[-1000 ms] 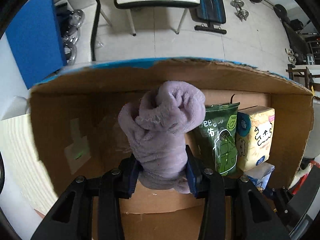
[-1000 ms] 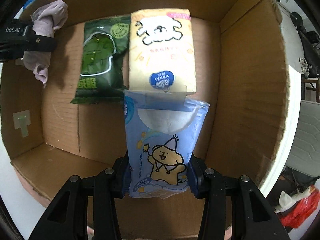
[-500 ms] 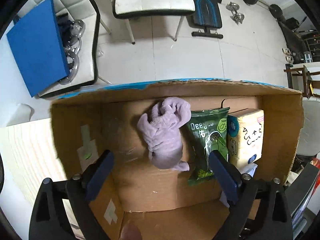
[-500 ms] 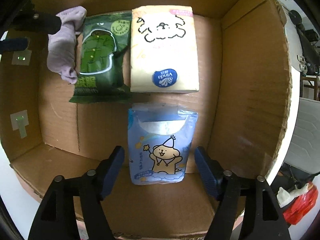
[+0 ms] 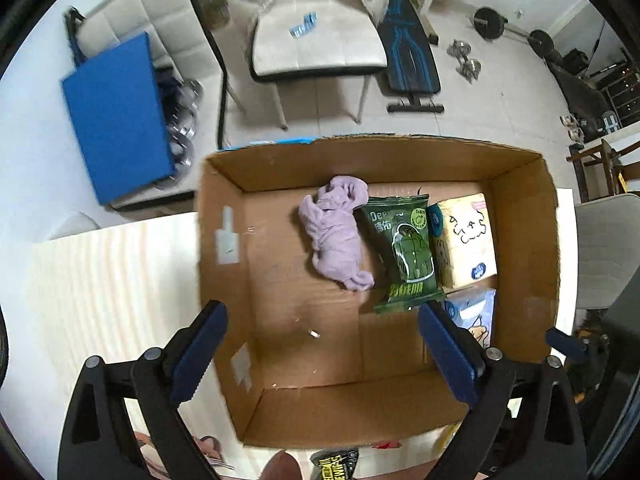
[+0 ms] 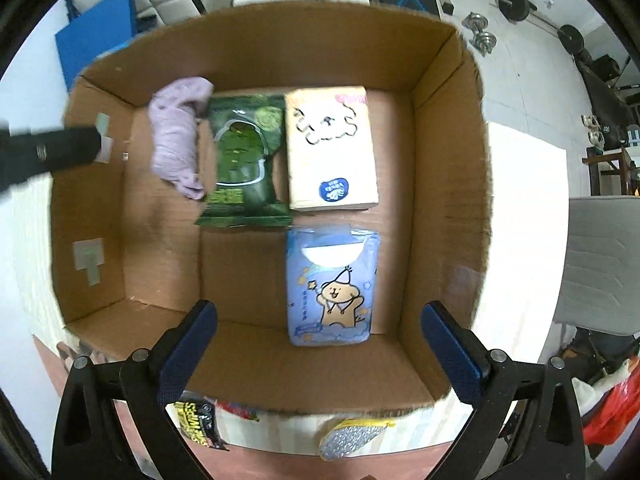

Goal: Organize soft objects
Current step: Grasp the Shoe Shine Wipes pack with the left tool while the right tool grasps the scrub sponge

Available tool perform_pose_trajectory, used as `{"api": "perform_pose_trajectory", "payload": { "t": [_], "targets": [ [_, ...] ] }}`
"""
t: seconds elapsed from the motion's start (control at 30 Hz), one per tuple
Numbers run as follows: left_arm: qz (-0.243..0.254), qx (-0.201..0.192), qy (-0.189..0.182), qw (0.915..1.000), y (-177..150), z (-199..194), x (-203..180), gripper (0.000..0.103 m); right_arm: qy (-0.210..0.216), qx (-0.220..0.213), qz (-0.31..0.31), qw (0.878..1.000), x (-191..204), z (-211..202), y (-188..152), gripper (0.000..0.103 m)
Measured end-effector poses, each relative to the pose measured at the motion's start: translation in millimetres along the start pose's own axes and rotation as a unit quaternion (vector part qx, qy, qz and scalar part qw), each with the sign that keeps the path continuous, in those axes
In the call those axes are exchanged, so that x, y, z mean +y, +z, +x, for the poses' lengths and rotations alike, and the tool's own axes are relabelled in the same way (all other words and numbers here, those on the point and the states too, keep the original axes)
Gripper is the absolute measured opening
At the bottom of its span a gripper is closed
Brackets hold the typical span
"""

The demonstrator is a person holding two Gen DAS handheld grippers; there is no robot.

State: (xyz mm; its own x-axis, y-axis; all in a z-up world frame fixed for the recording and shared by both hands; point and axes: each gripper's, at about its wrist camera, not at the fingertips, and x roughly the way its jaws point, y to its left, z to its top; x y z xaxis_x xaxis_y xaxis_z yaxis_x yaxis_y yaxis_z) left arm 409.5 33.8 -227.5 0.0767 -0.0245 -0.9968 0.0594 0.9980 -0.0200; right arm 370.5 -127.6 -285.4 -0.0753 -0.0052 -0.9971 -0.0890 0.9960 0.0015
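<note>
A cardboard box (image 5: 224, 264) (image 6: 444, 160) sits on the table. Inside lie a purple cloth (image 5: 336, 232) (image 6: 178, 136), a green pack (image 5: 404, 252) (image 6: 244, 164), a yellow tissue pack (image 5: 464, 240) (image 6: 330, 148) and a blue bear tissue pack (image 5: 474, 316) (image 6: 332, 284). My left gripper (image 5: 320, 352) is open and empty above the box's near left part. My right gripper (image 6: 320, 344) is open and empty above the box's near edge, just in front of the blue pack. The left gripper's arm shows at the left edge of the right wrist view.
The box rests on a pale wooden table (image 5: 100, 280). Loose packets (image 6: 196, 424) and a silver pouch (image 6: 356, 436) lie in front of the box. A chair (image 5: 316, 44), a blue board (image 5: 116, 116) and weights (image 5: 464, 64) stand on the floor beyond.
Both grippers opened and let go: the purple cloth and the blue bear pack now lie in the box. Both grippers have pulled back and up from the box.
</note>
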Motion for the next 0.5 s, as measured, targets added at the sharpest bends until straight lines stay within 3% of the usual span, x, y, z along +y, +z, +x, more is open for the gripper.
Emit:
{"api": "perform_pose_trajectory", "payload": {
  "t": [0.17, 0.33, 0.5],
  "targets": [
    [-0.013, -0.045, 0.006, 0.9989, -33, -42, 1, 0.097, 0.025, -0.032, 0.002, 0.999, 2, -40, -21, 0.103],
    [-0.012, -0.090, 0.012, 0.9958, -85, -80, -1, 0.097, 0.041, -0.080, -0.009, 0.996, 5, -71, -66, 0.103],
    [-0.022, -0.092, -0.004, 0.9955, -156, -75, -9, 0.097, 0.039, -0.087, -0.012, 0.995, -7, -64, -121, 0.103]
  ]
}}
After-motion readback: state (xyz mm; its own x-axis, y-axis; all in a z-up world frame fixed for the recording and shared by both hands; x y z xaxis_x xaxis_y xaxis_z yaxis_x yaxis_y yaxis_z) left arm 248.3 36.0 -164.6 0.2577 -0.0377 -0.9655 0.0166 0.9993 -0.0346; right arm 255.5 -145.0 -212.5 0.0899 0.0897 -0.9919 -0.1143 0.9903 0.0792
